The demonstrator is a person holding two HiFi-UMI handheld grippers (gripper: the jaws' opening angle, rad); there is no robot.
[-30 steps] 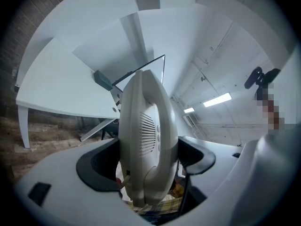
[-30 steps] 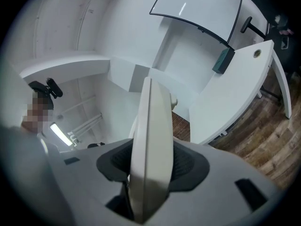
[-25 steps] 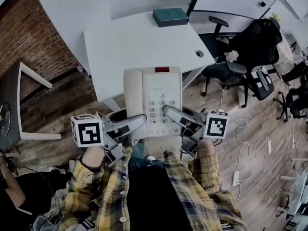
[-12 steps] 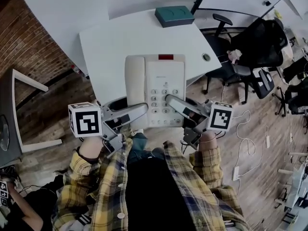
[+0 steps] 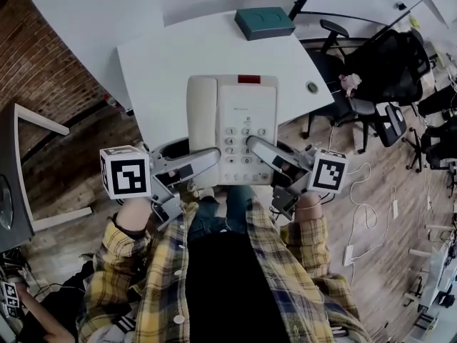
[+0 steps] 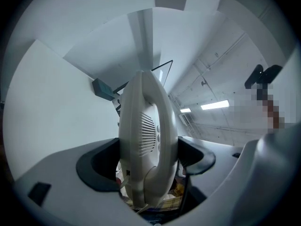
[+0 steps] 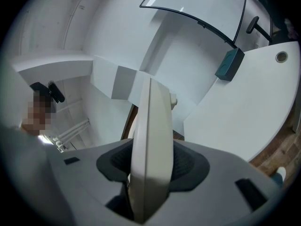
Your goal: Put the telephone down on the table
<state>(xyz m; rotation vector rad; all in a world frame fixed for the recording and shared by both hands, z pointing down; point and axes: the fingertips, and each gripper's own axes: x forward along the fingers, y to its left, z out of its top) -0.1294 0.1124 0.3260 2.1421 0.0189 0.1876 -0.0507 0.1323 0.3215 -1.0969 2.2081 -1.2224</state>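
A white desk telephone (image 5: pixel 232 120), handset on its left and keypad in the middle, is held between both grippers over the near edge of the white table (image 5: pixel 171 56). My left gripper (image 5: pixel 207 161) is shut on the phone's near left part, by the handset. My right gripper (image 5: pixel 255 147) is shut on its near right part, beside the keypad. In the left gripper view the telephone (image 6: pixel 148 140) stands edge-on between the jaws of the left gripper (image 6: pixel 148 161). In the right gripper view the telephone (image 7: pixel 150 145) shows as a thin edge pinched by the right gripper (image 7: pixel 150 166). I cannot tell whether the phone touches the table.
A dark green box (image 5: pixel 264 22) lies at the table's far edge, also in the right gripper view as the green box (image 7: pixel 229 64). A round cable hole (image 5: pixel 311 87) is near the table's right corner. Black office chairs (image 5: pixel 385 63) stand to the right, a brick wall (image 5: pixel 43 70) to the left.
The telephone and both grippers have moved forward, so more of the phone now overlaps the table. Both grips are unchanged.
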